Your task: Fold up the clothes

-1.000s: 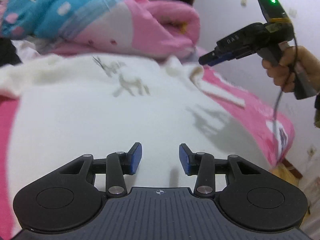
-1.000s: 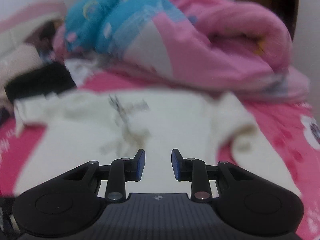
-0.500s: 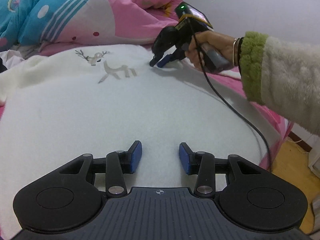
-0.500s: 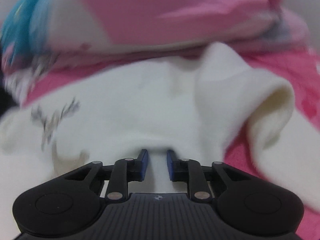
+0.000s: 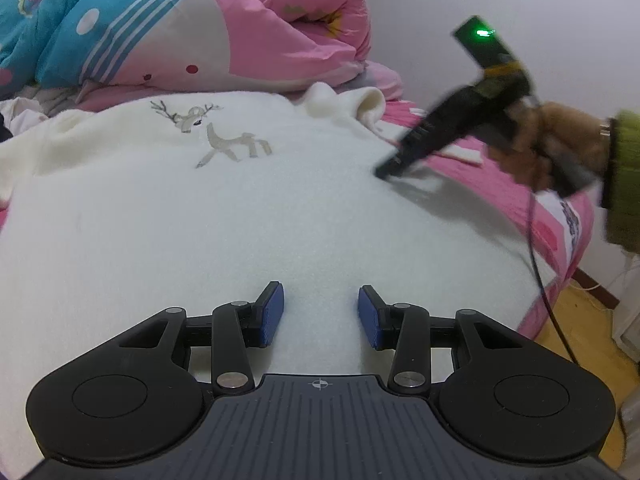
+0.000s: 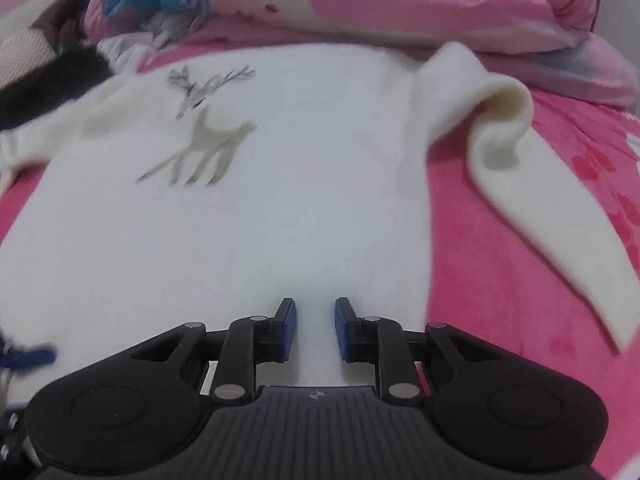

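A white sweater (image 5: 240,220) with a grey deer motif (image 5: 228,144) lies spread on a pink bed sheet (image 5: 500,192). My left gripper (image 5: 321,312) hovers open over its lower body, with nothing between the blue pads. In the left wrist view my right gripper (image 5: 386,170), held by a hand (image 5: 532,144), points down at the sweater's right edge. In its own view the right gripper (image 6: 315,330) has its jaws narrowly apart just over the sweater (image 6: 240,240), with no fabric visibly pinched. The right sleeve (image 6: 520,184) lies bunched and bent on the sheet.
A rolled pink and blue quilt (image 5: 200,32) is piled behind the sweater. Dark clothing (image 6: 48,84) lies at the far left. A black cable (image 5: 536,264) hangs from the right gripper. The bed's edge and wooden floor (image 5: 580,320) are at the right.
The right gripper narrowed its jaws, dipped toward the sweater's shoulder, then moved back and right to the sweater's side edge. The left gripper stayed in place, still open.
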Demonstrator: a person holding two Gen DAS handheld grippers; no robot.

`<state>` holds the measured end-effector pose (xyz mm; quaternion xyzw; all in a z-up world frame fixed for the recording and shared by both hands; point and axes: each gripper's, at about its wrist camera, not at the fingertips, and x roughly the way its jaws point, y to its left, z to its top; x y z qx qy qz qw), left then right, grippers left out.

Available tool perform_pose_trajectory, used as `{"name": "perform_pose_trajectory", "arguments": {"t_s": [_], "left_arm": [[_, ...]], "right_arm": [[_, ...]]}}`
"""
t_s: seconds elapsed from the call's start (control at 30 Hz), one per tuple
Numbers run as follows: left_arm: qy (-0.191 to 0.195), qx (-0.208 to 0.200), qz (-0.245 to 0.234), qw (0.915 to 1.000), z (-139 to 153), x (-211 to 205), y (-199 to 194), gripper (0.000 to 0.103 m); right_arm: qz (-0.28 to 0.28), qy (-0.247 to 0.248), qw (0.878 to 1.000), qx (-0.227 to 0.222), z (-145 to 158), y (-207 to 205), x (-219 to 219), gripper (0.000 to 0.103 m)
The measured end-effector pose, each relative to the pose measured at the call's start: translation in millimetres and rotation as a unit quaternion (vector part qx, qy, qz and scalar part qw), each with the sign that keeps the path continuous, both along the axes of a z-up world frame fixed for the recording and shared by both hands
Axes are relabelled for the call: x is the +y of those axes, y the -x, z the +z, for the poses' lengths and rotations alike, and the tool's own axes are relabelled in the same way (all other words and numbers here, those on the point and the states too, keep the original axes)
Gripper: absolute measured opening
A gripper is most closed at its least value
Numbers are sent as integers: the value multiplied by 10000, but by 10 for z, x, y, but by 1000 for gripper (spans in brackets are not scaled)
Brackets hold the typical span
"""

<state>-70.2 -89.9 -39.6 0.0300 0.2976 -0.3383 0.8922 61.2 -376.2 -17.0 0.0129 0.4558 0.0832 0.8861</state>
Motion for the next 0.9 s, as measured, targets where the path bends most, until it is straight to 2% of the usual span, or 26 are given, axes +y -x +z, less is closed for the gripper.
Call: {"name": "perform_pose_trajectory", "arguments": {"t_s": [0.07, 0.1, 0.13, 0.17, 0.23, 0.33, 0.4, 0.47, 0.53, 0.67, 0.77, 0.83, 0.9], "left_arm": [[49, 16, -16, 10000, -4, 16, -10, 41], [76, 32, -22, 10000, -5, 25, -17, 41], [109, 51, -23, 9999, -6, 35, -24, 41], [139, 68, -25, 9999, -8, 43, -31, 41], [175, 76, -29, 9998, -14, 53, -37, 41], [196, 43, -29, 9998, -21, 60, -25, 41], [209, 35, -4, 9998, -10, 67, -10, 41], [211, 25, 25, 9998, 0, 71, 6, 41], [148, 4, 71, 9999, 8, 53, 27, 41], [130, -16, 185, 9997, -8, 32, 47, 41], [178, -35, 241, 9995, -26, 37, 48, 41], [193, -16, 291, 9994, -24, 35, 48, 41], [160, -14, 326, 9993, -15, 25, 51, 42]], "right_arm": [[-496, -215, 9983, -208, -42, -208, -210, 18], [-744, -322, 9962, -311, -63, -312, -315, 7], [-998, -681, 9920, -356, -84, -363, -463, 5], [-1297, -884, 9866, -450, -85, -356, -581, 10], [-1805, -881, 9770, -710, -27, -179, -786, 13], [-1906, -1702, 9639, -745, 24, 347, -1098, 13], [-1827, -2078, 9581, -742, 34, 788, -1206, 14], [-1653, -2153, 9592, -787, 57, 1154, -1179, 15], [-1286, -2096, 9654, -864, 84, 1401, -1054, 15], [-523, -2036, 9737, -875, 22, 1513, -709, 15], [-543, -1952, 9762, -773, -237, 1697, -660, 14], [-807, -2513, 9607, -867, -439, 1981, -839, 12], [-1209, -2793, 9486, -868, -549, 2316, -995, 16]]}}
